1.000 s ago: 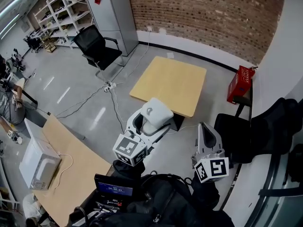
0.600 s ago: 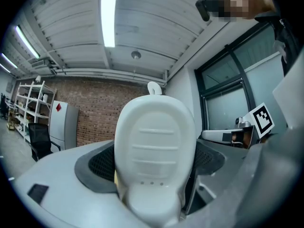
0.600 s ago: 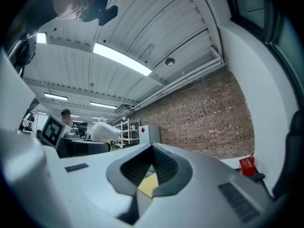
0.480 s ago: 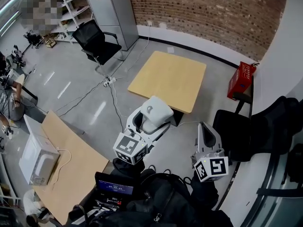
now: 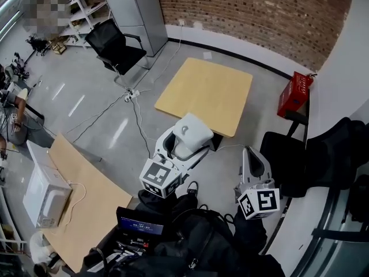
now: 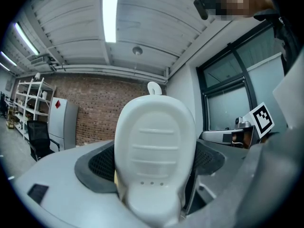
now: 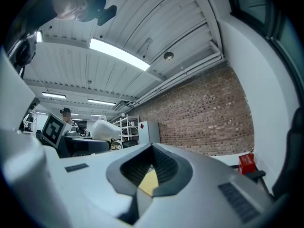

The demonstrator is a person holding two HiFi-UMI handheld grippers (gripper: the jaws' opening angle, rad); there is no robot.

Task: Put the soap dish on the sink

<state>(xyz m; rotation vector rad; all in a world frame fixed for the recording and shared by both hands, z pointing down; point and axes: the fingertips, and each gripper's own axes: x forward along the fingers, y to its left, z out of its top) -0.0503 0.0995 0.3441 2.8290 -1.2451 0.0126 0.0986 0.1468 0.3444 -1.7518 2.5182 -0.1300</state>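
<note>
Soap dish (image 5: 192, 136) sits pinched in the fingers of your left gripper (image 5: 184, 147), beside the wooden table (image 5: 207, 91). Right gripper (image 5: 252, 161) is clenched, empty. No sink in sight. Swing fast and the slick plastic likely slips.

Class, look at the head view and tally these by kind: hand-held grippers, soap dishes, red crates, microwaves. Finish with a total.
2 hand-held grippers: left hand-held gripper, right hand-held gripper
1 soap dish
1 red crate
1 microwave
Total: 5
</note>
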